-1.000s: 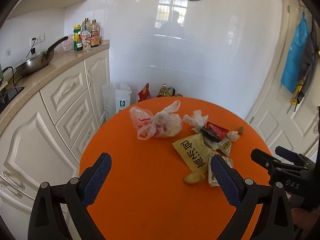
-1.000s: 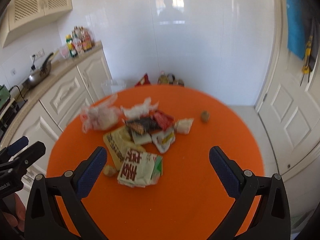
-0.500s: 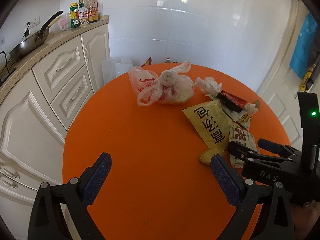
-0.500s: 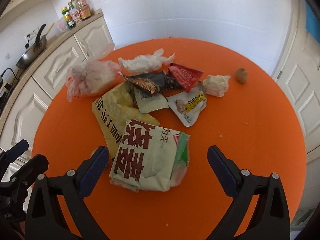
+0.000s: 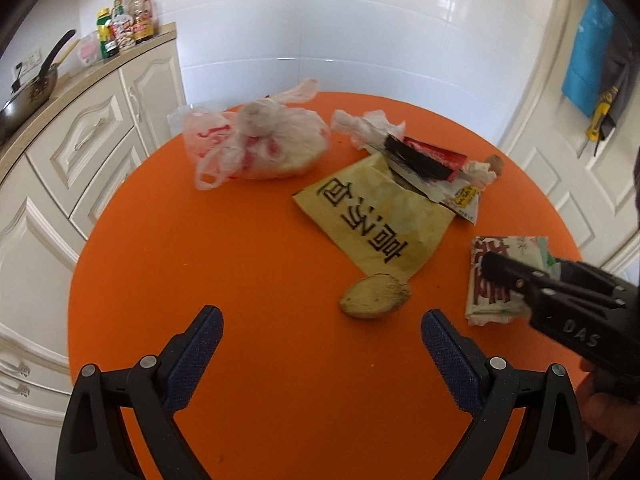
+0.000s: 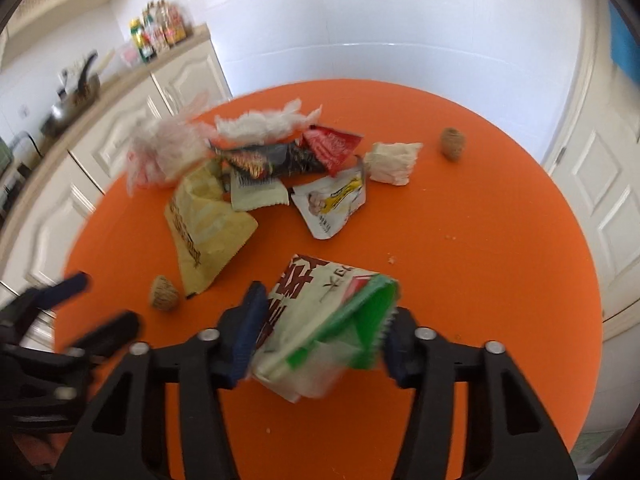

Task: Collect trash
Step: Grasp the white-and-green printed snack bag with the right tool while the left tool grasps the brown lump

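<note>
The right gripper (image 6: 320, 340) is clamped on the crumpled white snack packet with red characters and a green edge (image 6: 320, 320), its blue-padded fingers (image 6: 250, 332) pressing the packet from both sides near the front edge of the round orange table (image 6: 480, 240); the left gripper (image 5: 320, 356) hangs with its jaws spread wide and nothing between them, over bare orange surface near the front edge; just ahead of it lies a small tan oval husk (image 5: 374, 296), touching the corner of a flat yellow paper bag printed with black characters (image 5: 376, 216); toward the table's middle sit a black foil wrapper (image 6: 272, 160) and a red foil wrapper (image 6: 332, 146), overlapping; a white and yellow sachet (image 6: 332, 204) lies just beside them; a knotted translucent plastic bag with red print (image 5: 256, 144) rests toward the far left edge, near a crumpled white tissue (image 5: 362, 126); a second wad of white tissue (image 6: 392, 160) and a small brown round nut (image 6: 453, 143) lie toward the far right edge.
</note>
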